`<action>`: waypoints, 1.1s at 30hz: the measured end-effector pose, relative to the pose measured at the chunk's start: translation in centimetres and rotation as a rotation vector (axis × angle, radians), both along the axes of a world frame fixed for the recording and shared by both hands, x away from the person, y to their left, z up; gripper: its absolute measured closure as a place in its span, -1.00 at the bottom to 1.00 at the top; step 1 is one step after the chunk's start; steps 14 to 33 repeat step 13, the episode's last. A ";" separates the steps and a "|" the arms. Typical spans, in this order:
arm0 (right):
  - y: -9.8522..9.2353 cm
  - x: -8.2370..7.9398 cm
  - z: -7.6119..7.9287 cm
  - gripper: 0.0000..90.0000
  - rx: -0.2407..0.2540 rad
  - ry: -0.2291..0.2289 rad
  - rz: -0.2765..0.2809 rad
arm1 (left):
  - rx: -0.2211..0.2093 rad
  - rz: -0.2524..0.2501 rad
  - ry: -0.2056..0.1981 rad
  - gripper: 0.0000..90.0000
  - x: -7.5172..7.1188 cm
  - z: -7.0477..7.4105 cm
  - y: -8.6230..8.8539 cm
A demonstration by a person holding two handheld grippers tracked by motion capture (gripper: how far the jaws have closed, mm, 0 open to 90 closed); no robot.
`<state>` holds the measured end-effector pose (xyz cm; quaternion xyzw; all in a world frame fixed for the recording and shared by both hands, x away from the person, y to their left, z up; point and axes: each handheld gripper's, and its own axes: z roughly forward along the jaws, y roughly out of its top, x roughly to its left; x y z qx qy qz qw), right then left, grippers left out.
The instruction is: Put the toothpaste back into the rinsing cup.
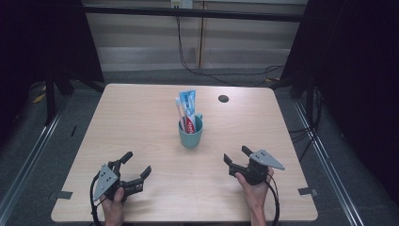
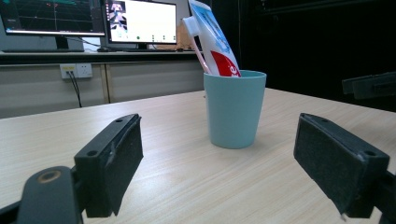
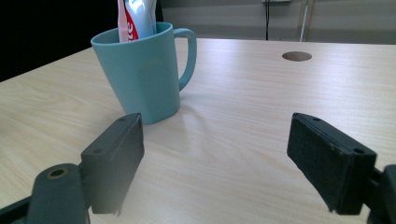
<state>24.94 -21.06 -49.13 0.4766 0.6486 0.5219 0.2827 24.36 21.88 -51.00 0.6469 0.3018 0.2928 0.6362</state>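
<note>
Standing upright mid-table, the teal mug holds a toothpaste tube and toothbrush pointing up, leaning slightly left — handle to the far right. Left gripper and right gripper rest nearer, either side, jaws spread, empty. Pale wooden table; monitors behind.

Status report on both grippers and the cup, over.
Left gripper and right gripper open, empty. Teal plastic mug upright, holding toothpaste tube and toothbrush. Path unobstructed.
</note>
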 end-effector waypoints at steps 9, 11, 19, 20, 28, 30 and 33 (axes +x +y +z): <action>0.1 -0.4 -1.2 -0.55 0.014 -0.001 -0.020 | -0.002 0.016 0.002 -0.66 0.0 0.0 0.0; -0.1 -0.3 -1.4 -0.58 0.022 0.018 -0.020 | -0.005 0.016 0.002 -0.66 0.0 0.0 -0.1; 0.0 -0.4 -1.4 -0.56 0.022 0.014 -0.025 | -0.003 0.016 0.001 -0.66 0.0 0.0 -0.1; 0.0 -0.4 -1.4 -0.56 0.022 0.014 -0.025 | -0.003 0.016 0.001 -0.66 0.0 0.0 -0.1; 0.0 -0.4 -1.4 -0.56 0.022 0.014 -0.025 | -0.003 0.016 0.001 -0.66 0.0 0.0 -0.1; 0.0 -0.4 -1.4 -0.56 0.022 0.014 -0.025 | -0.003 0.016 0.001 -0.66 0.0 0.0 -0.1; 0.0 -0.4 -1.4 -0.56 0.022 0.014 -0.025 | -0.003 0.016 0.001 -0.66 0.0 0.0 -0.1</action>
